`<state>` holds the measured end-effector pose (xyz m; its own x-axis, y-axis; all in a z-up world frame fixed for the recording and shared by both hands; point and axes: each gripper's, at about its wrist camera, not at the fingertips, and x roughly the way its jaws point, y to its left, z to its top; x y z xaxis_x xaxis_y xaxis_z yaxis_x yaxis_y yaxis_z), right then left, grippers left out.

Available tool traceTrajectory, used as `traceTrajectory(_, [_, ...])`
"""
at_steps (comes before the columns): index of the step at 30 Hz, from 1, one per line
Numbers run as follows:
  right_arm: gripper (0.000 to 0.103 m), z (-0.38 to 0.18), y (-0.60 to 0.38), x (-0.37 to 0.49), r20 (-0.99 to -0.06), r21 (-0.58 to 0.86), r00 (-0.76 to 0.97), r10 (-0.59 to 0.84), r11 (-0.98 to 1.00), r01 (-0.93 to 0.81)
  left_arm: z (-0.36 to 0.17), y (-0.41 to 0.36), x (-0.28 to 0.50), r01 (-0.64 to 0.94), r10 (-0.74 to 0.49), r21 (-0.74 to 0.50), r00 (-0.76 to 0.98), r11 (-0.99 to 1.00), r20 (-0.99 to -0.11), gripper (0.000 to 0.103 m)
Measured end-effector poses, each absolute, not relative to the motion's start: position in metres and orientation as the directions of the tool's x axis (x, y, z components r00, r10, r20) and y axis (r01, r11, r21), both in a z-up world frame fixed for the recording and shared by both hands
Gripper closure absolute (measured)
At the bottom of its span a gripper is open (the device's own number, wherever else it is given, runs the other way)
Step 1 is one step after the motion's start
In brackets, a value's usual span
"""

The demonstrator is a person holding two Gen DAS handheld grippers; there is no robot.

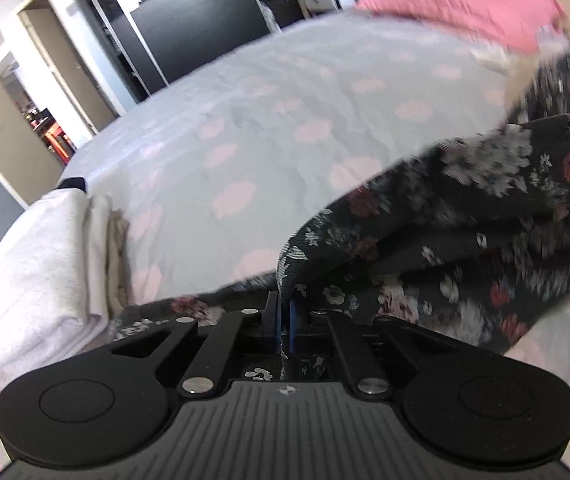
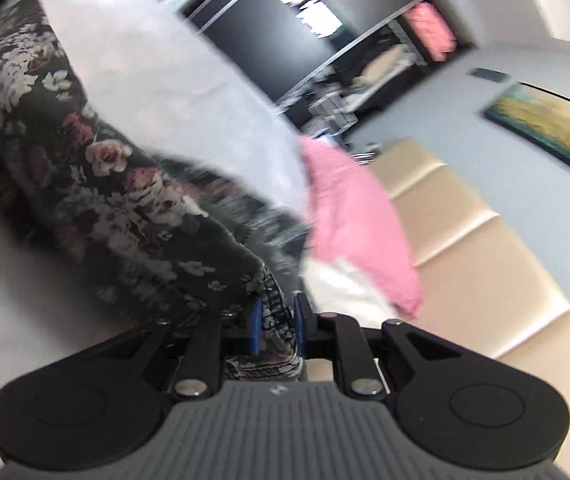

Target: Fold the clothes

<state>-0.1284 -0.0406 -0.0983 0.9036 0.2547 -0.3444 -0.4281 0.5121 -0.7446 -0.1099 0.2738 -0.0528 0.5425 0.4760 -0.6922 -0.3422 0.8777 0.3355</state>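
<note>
Left gripper (image 1: 284, 312): my jaws pinch the floral garment (image 1: 465, 216).
Right gripper (image 2: 279, 320): clamped on the same garment.
Ahead: dotted bedspread (image 1: 269, 120).

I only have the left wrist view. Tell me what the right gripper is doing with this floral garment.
Observer: The right gripper has a bunched fold of the floral garment between its blue pads.
Operator: Say what lies past it.
Observer: A pink pillow sits just beyond, against a cream padded headboard.
Operator: Report anything on the wall there.
Observer: A framed picture in yellow and teal hangs above the headboard.
</note>
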Motion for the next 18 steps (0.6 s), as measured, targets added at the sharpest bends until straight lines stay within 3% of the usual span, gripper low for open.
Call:
traceTrajectory(5, [0.093,-0.065,-0.046,-0.132,-0.286,-0.682,0.929,0.236,0.631,-0.37,-0.002,0.271,-0.136,-0.412,0.502,0.291,0.641,0.863,-0.581,0.101])
traceTrajectory(13, [0.094,-0.014,-0.044,-0.135,-0.144,-0.633,0.948,0.283,0.71,-0.308,0.057,0.259,-0.189,-0.455,0.52,0.253,0.726,0.854,-0.449,0.101])
traceTrajectory(15, [0.094,-0.003,-0.048,-0.144,-0.155,-0.617,0.941,0.3,0.715,-0.329,0.062,0.254,-0.201,-0.437,0.503,0.25,0.728,0.864,-0.467,0.101])
traceTrajectory(18, [0.094,0.004,-0.052,-0.124,-0.246,-0.631,0.906,0.344,0.653,-0.419,0.057,0.246,-0.212,-0.354,0.435,0.253,0.722,0.9,-0.538,0.101])
